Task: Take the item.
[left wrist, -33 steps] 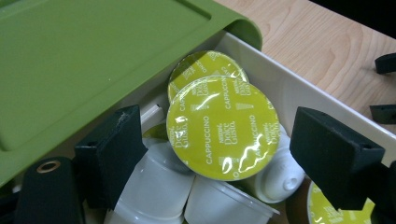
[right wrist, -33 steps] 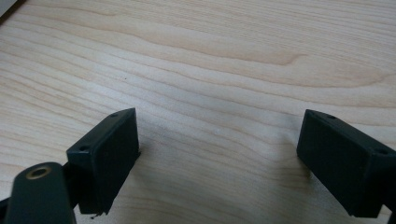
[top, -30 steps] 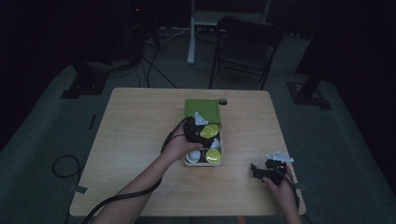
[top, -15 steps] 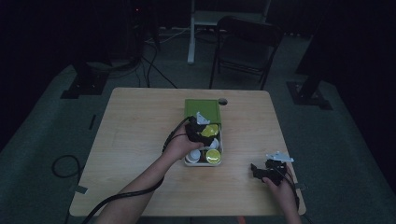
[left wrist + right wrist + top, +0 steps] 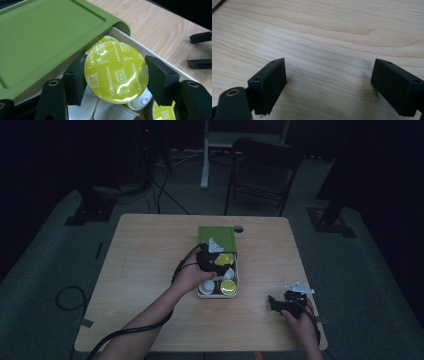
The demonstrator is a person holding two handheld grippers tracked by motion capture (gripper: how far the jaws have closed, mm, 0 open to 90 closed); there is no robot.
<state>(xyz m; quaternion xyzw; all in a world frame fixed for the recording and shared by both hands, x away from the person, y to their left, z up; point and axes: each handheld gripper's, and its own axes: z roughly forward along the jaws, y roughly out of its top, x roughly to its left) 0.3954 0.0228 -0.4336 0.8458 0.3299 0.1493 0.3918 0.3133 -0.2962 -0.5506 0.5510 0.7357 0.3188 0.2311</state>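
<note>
Cappuccino capsule (image 5: 116, 71) pinched at its foil rim between the jaws of the left gripper (image 5: 115, 77), just closed on it — sitting at the mouth of the white tray (image 5: 160, 62), over the other capsules (image 5: 100, 110), beside the green lid (image 5: 47, 37). Grasp step done, by the look of it; next calls for a straight lift clear of the lid edge. Right gripper (image 5: 328, 85) spread wide, empty, low over bare table (image 5: 324, 30) — well apart.

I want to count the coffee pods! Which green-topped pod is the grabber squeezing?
The cappuccino pod pinched between the left gripper jaws. It faces the camera, raised above the other pods, which sit down in the white tray.
</note>
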